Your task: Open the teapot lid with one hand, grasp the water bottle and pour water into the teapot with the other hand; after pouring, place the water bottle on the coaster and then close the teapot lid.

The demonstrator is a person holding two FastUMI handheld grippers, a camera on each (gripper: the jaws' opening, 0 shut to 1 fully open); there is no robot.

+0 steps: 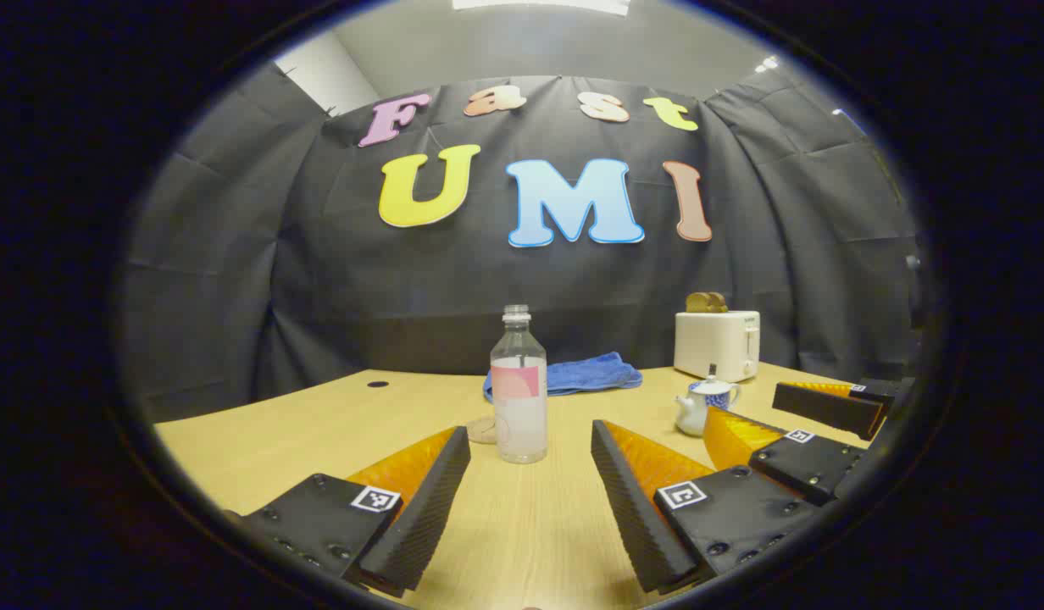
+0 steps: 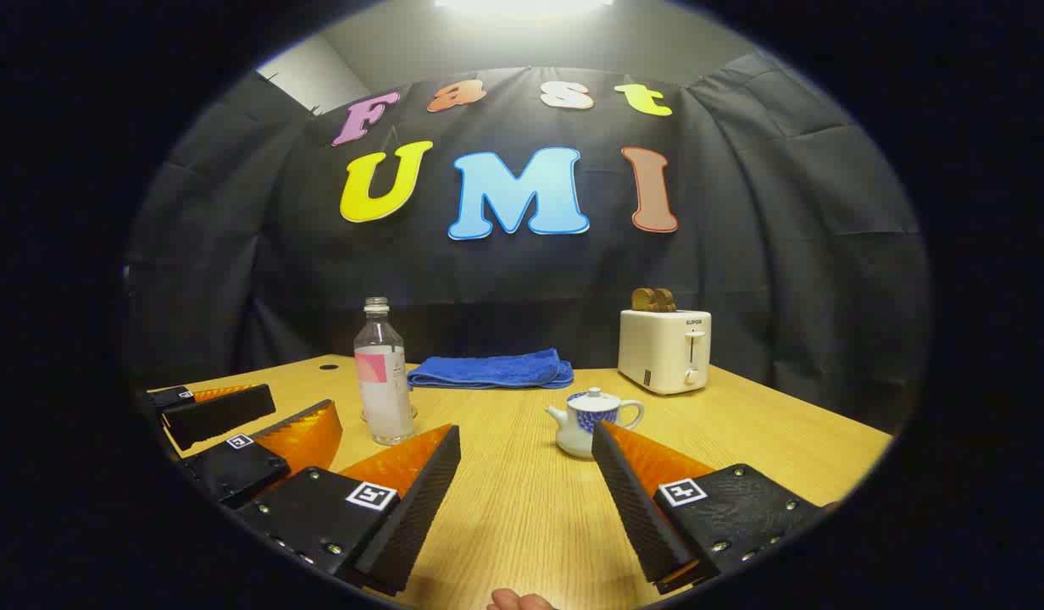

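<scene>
- left gripper (image 1: 530,500) spread wide, holding nothing, lined up on the water bottle (image 1: 519,390), likely to take it.
- right gripper (image 2: 526,500) also spread and empty, facing the teapot (image 2: 591,421); lid (image 2: 594,396) on.
- coaster (image 1: 482,430) touches the bottle's base.
- blue towel (image 2: 491,370) and toaster (image 2: 666,349) sit behind, out of the way.

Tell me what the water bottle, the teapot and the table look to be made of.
Water bottle: clear, glossy plastic by the look; the wall shows through it.
Teapot: probably glazed ceramic, shiny white with a blue pattern.
Table: light wood or wood-look laminate, matte, with fine straight grain lines; the pictures cannot settle which.
</scene>
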